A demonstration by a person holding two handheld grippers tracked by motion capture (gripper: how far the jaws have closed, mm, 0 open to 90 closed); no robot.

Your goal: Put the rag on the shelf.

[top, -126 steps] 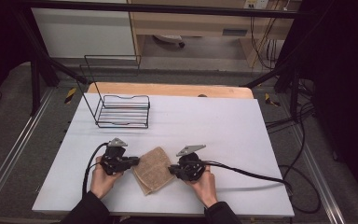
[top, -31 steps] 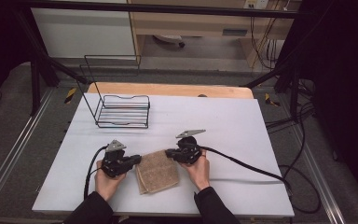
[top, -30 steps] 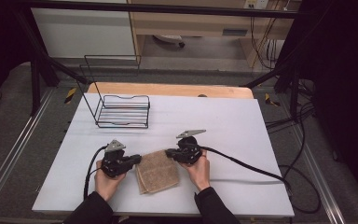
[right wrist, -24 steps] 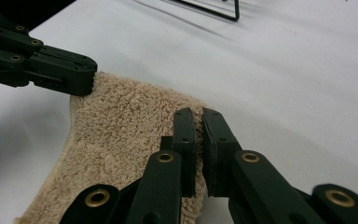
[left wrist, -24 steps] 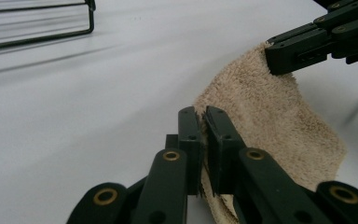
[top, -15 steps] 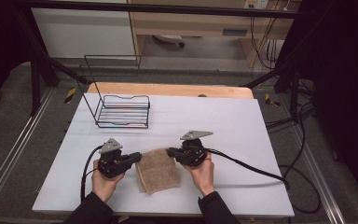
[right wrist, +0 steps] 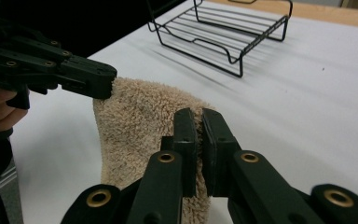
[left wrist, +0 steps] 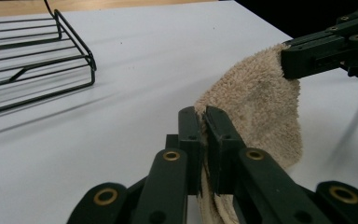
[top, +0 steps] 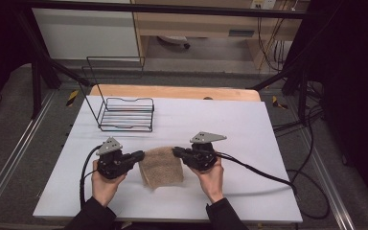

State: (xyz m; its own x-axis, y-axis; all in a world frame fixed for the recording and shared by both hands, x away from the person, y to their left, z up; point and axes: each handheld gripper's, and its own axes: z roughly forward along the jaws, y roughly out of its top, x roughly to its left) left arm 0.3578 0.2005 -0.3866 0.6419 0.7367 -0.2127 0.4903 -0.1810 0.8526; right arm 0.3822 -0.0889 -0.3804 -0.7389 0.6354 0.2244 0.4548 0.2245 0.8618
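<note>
One beige towel hangs near the table's 6 o'clock edge between two grippers, the left gripper and right gripper each pinching a top corner, one wire rack at 11 o'clock.

One beige towel, one black wire rack, two grippers, left and right, on one white table.

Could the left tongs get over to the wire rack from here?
Probably yes: bare table lies between the left tongs and wire rack. But they're shut on the towel, as are the right tongs.
</note>
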